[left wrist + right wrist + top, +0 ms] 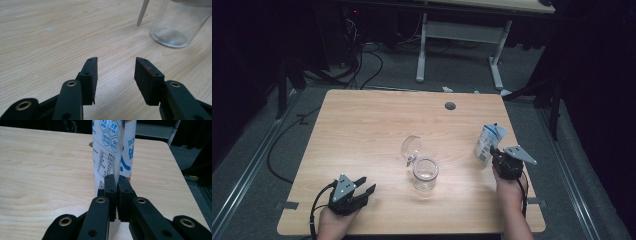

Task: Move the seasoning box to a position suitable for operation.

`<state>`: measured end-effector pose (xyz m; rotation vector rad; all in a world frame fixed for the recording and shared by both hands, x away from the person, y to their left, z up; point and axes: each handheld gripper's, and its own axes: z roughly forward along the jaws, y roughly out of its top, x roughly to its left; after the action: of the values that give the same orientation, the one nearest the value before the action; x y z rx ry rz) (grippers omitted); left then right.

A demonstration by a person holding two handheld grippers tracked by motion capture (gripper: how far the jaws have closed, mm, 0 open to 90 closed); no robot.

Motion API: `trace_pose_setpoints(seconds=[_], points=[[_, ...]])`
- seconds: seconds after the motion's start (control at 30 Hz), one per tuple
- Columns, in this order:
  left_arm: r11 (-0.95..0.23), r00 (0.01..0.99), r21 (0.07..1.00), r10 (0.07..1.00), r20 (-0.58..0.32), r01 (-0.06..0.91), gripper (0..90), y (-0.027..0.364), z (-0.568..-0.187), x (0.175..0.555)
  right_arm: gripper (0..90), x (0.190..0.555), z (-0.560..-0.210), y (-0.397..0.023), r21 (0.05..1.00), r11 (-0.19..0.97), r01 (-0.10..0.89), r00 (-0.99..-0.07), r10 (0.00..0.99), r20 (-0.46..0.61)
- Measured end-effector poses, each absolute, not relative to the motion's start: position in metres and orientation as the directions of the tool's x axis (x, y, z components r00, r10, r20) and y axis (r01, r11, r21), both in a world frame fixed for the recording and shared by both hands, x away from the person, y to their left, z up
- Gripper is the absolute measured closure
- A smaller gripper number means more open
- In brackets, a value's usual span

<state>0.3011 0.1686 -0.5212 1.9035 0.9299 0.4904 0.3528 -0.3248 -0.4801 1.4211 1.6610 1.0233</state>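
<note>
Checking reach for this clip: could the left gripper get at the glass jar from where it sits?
Probably yes: the left gripper is open, and bare table lies between it and the glass jar.

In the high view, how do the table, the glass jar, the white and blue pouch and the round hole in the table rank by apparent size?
1. table
2. white and blue pouch and glass jar: they look alike in size, so no ranking between them
3. round hole

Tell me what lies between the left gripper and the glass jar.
Nothing: the left gripper view shows bare wooden table between the open left gripper and the glass jar; the high view agrees.
</note>
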Motion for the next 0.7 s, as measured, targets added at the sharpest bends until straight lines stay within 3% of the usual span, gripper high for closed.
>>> trace_pose_setpoints(seconds=[0.1, 0.13, 0.17, 0.3, 0.7], points=[[-0.275, 0.631, 0.872, 0.775, -0.049, 0.406, 53.9, 0.169, -0.522, 0.302, 85.4, 0.348, -0.481, -0.326, 0.904, 0.09, 0.417, -0.147, 0.989, -0.031], [-0.274, 0.63, 0.872, 0.775, -0.049, 0.405, 54.0, 0.169, -0.522, 0.302, 82.7, 0.348, -0.48, -0.326, 0.905, 0.093, 0.416, -0.147, 0.988, -0.034], [-0.274, 0.629, 0.873, 0.776, -0.047, 0.403, 53.9, 0.169, -0.521, 0.301, 73.6, 0.348, -0.48, -0.327, 0.908, 0.089, 0.409, -0.154, 0.988, -0.027], [-0.271, 0.628, 0.873, 0.776, -0.051, 0.405, 53.8, 0.169, -0.522, 0.301, 64.5, 0.352, -0.482, -0.328, 0.901, 0.085, 0.425, -0.163, 0.986, -0.017], [-0.271, 0.63, 0.871, 0.775, -0.056, 0.411, 53.8, 0.171, -0.523, 0.303, 58.9, 0.359, -0.487, -0.326, 0.909, 0.109, 0.401, -0.198, 0.98, -0.03]])
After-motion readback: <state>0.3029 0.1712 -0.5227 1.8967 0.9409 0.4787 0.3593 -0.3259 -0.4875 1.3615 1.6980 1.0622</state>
